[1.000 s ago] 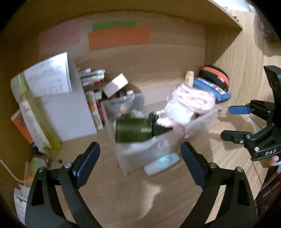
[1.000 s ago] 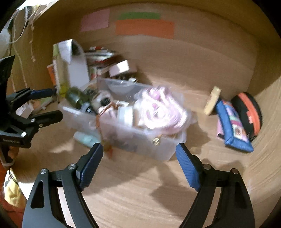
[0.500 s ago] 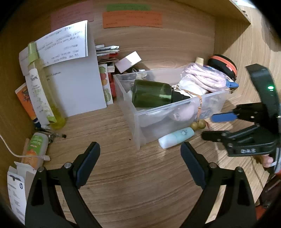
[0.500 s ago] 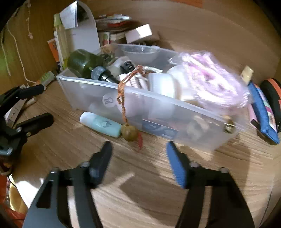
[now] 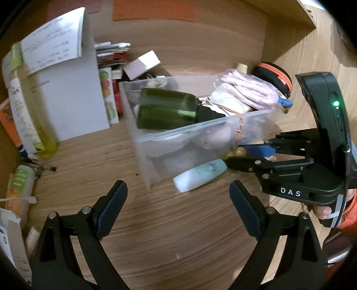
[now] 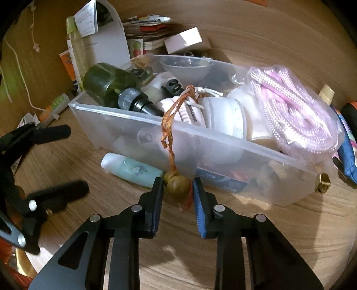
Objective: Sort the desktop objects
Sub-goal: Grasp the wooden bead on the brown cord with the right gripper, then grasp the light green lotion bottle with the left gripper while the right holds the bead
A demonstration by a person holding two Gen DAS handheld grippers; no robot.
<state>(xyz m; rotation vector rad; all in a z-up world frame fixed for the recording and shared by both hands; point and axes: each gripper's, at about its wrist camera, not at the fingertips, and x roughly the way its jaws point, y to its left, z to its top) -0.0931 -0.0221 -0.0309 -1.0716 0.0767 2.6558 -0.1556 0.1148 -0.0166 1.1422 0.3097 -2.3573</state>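
Home desk alcove: wood-grain counter (image 5: 169, 234) under a shelf, coloured notes (image 5: 154, 10) on the back panel, papers (image 5: 67, 78), toiletry bottles (image 6: 131, 170), a clear storage bin (image 6: 223, 160) of household oddments.

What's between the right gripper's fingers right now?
In the right wrist view, the brown wooden beads on the orange cord hanging over the clear bin's wall sit between the closing fingers of the right gripper.
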